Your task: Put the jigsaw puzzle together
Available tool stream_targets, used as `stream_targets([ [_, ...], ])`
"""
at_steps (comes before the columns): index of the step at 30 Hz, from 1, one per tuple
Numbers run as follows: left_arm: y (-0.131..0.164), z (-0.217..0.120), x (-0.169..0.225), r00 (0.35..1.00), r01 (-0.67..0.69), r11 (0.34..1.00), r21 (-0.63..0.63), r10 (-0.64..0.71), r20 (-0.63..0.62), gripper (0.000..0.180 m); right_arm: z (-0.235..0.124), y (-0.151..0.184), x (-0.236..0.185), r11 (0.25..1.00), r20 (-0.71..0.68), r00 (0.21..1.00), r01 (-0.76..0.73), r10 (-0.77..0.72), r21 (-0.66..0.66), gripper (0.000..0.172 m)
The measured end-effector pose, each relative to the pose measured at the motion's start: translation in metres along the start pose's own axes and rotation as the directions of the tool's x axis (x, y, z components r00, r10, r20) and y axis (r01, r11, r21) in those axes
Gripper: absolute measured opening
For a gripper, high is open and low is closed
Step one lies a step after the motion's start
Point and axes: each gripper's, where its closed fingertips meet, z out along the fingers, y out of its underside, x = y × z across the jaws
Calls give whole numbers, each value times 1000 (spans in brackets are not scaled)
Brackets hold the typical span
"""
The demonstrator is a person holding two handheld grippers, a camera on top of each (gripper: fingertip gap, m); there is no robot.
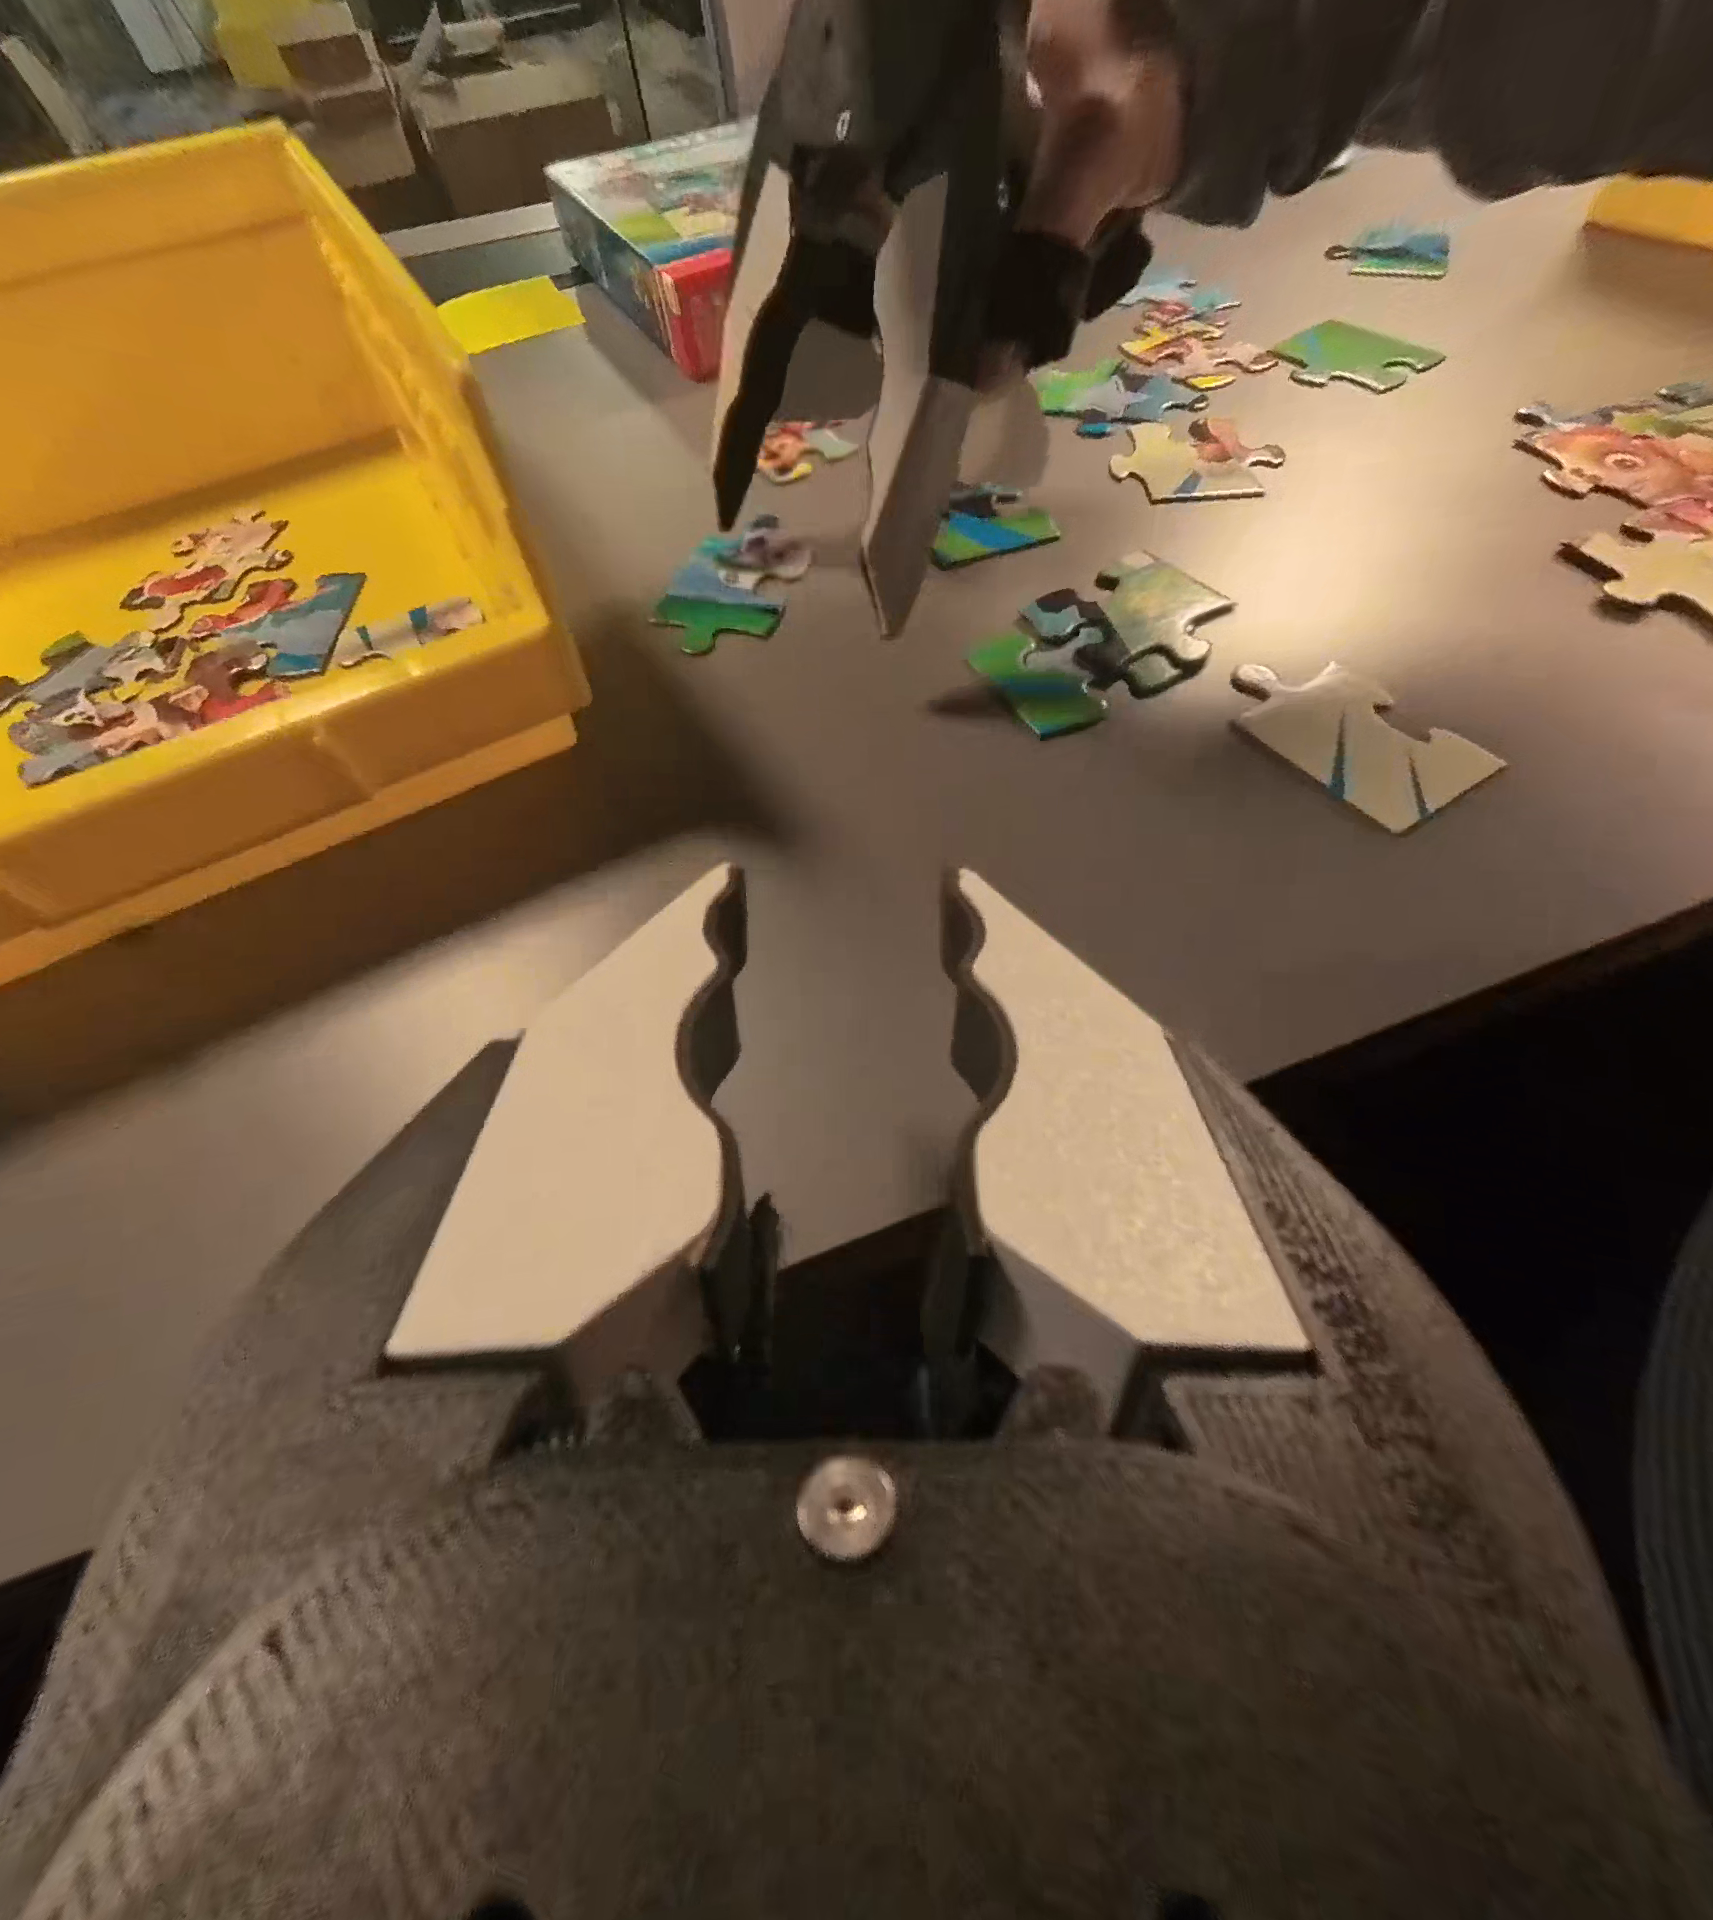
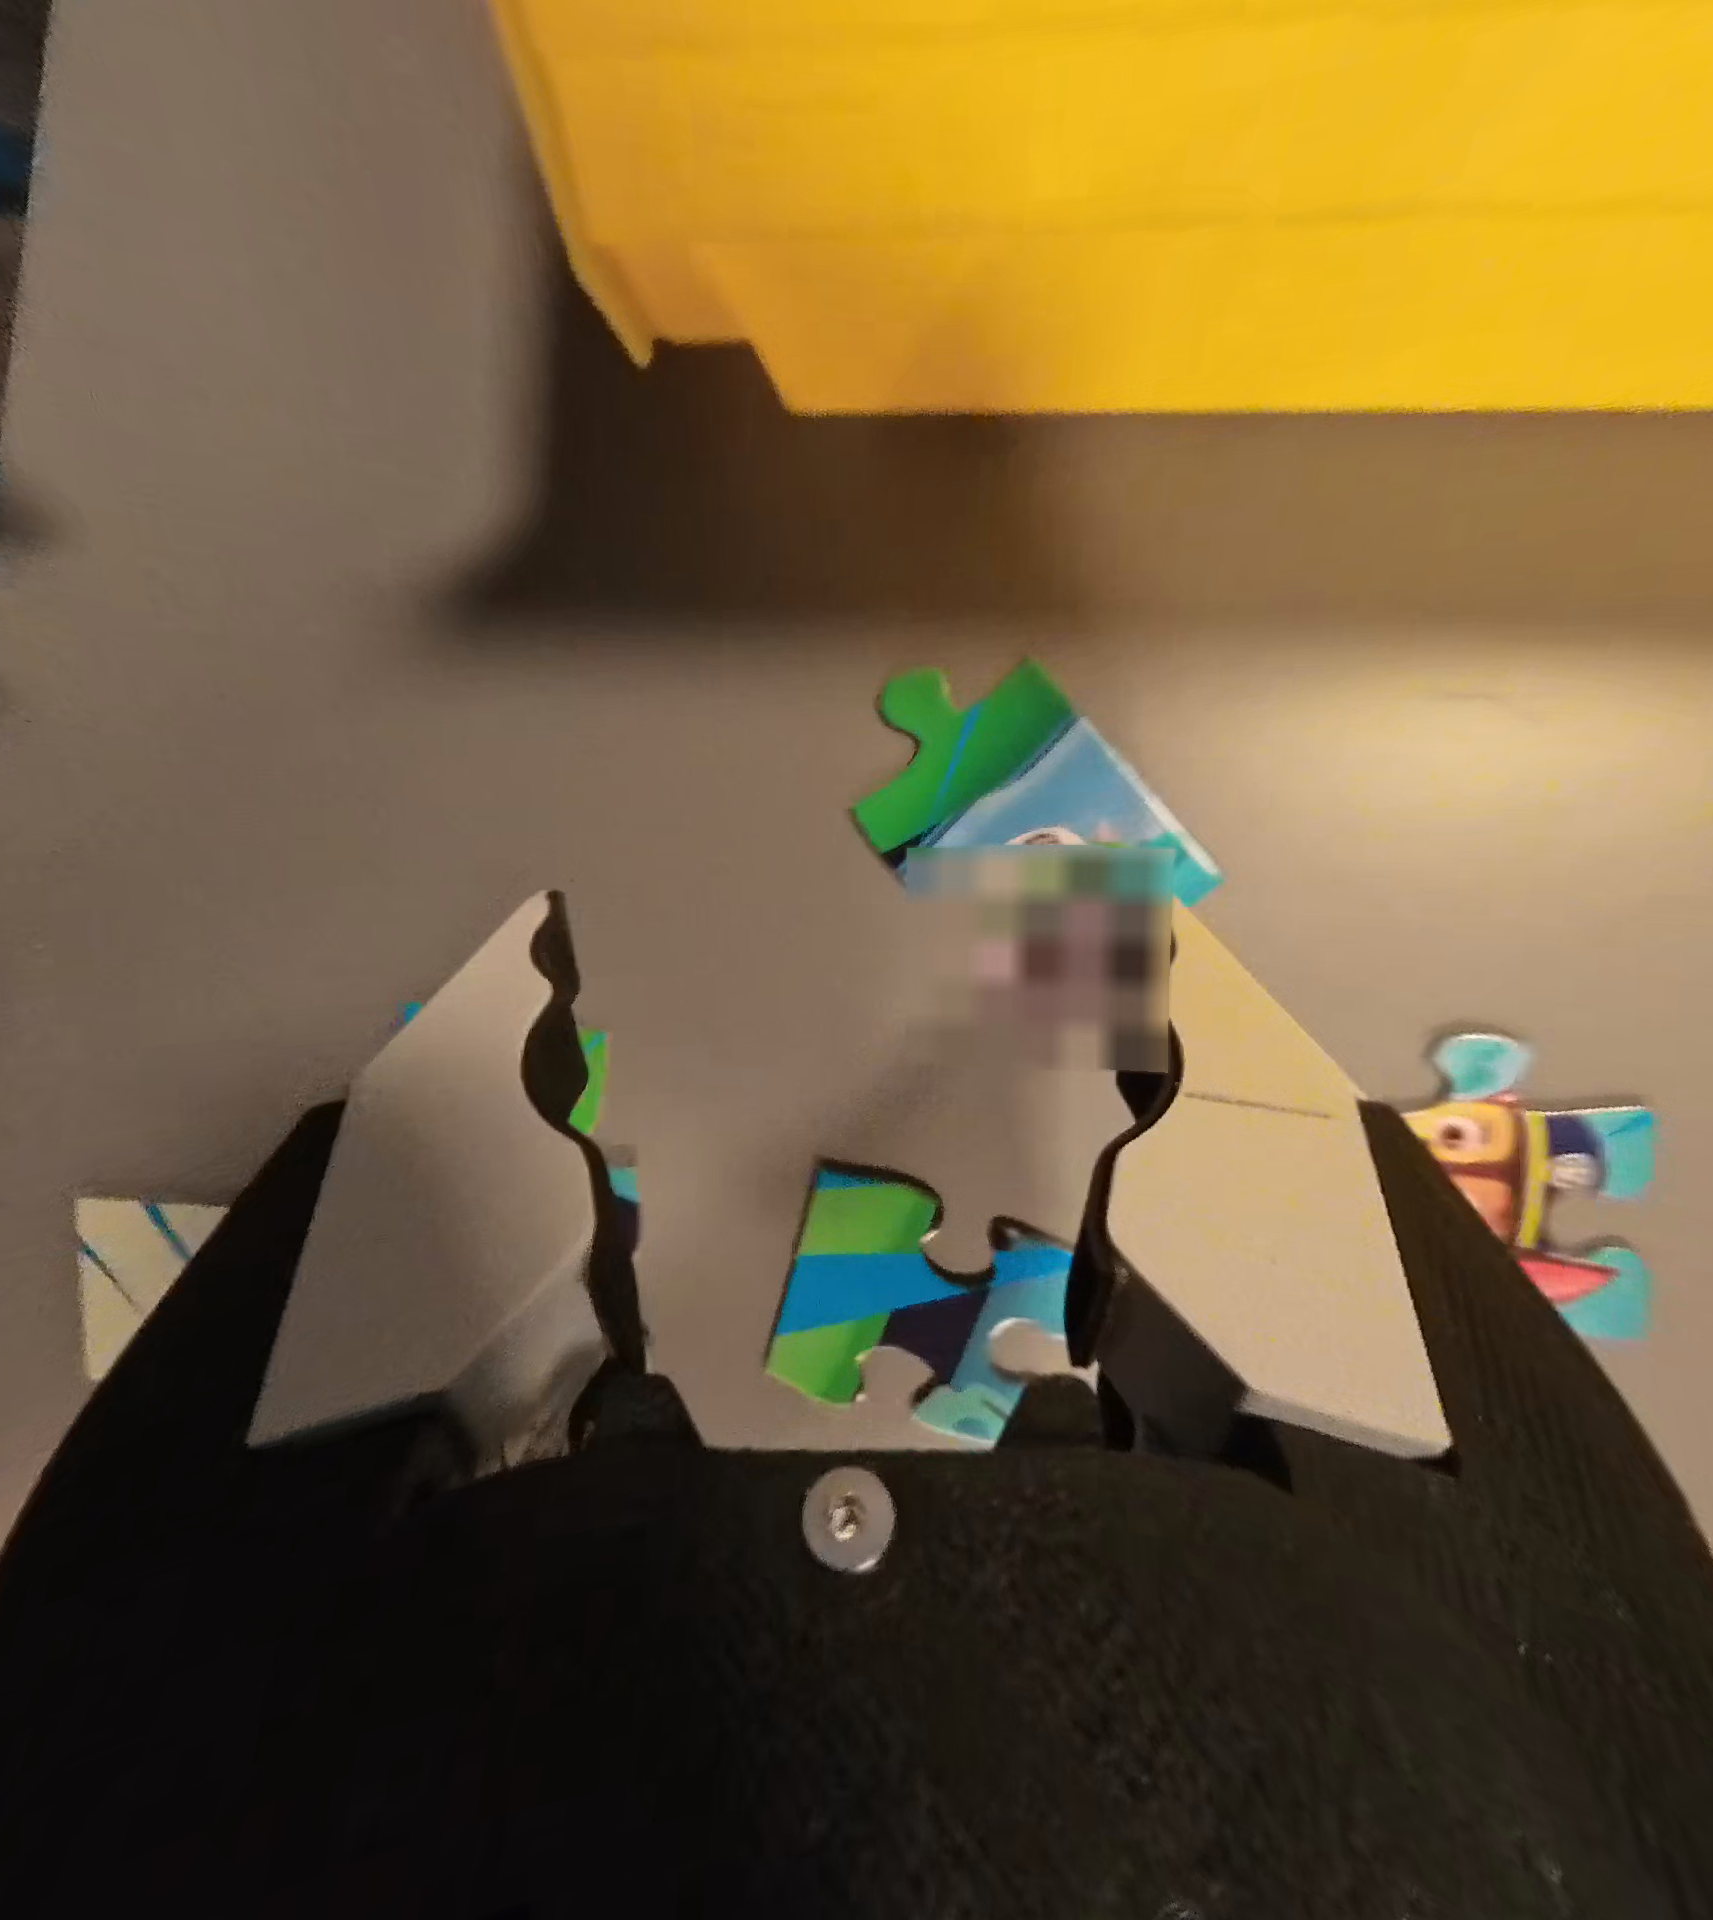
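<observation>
Nearest, left gripper: your pale fingers stand a narrow way apart with nothing between them, poised over bare grey tabletop; keep them level as you travel.
Table edge: the dark front edge runs just to the right of those fingers, so drift left, not right.
Yellow plastic bin: it sits just left of your left gripper, holding a small heap of printed cardboard puzzle pieces; its raised front lip is the wall to clear.
Right gripper: your jaws are spread wide and grip nothing, pointing down at the table.
Nearest piece: a green-and-blue jigsaw piece lies flat just beyond the right fingertips, partly under a blurred patch; come down square so both pads straddle it.
Between the fingers: a joined green-and-blue pair of pieces lies on the table under the open jaws, untouched.
Open room: bare grey surface lies between that piece and the bin.
Farther: loose pieces and a colourful cardboard box crowd the back.
</observation>
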Motion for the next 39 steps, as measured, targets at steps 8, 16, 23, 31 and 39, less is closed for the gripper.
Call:
stream_targets([
  [8, 2, 1, 21, 991, -76, 997, -1, 75, -108, 59, 12, -8, -56, 999, 96, 995, 40, -40, 4, 106],
  [16, -12, 12, 3, 997, -68, 998, 1, 68, -20, 47, -7, -7, -2, 997, -52, 998, 26, -22, 74, 73],
  [23, -9, 70, -29, 999, 22, 982, -185, -28, -28, 16, -7, 11, 9, 984, 24, 985, 170, -171, 49, 32],
  [31, 11, 100, -37, 995, 4, 937, -350, -40, -96, 32, -1, 9, 10, 901, 125, 894, 435, -431, -1, 29],
  [39, 13, 102, -32, 990, -3, 942, -337, -45, -134, 33, 2, 7, 14, 848, 177, 849, 520, -499, -104, 9],
])
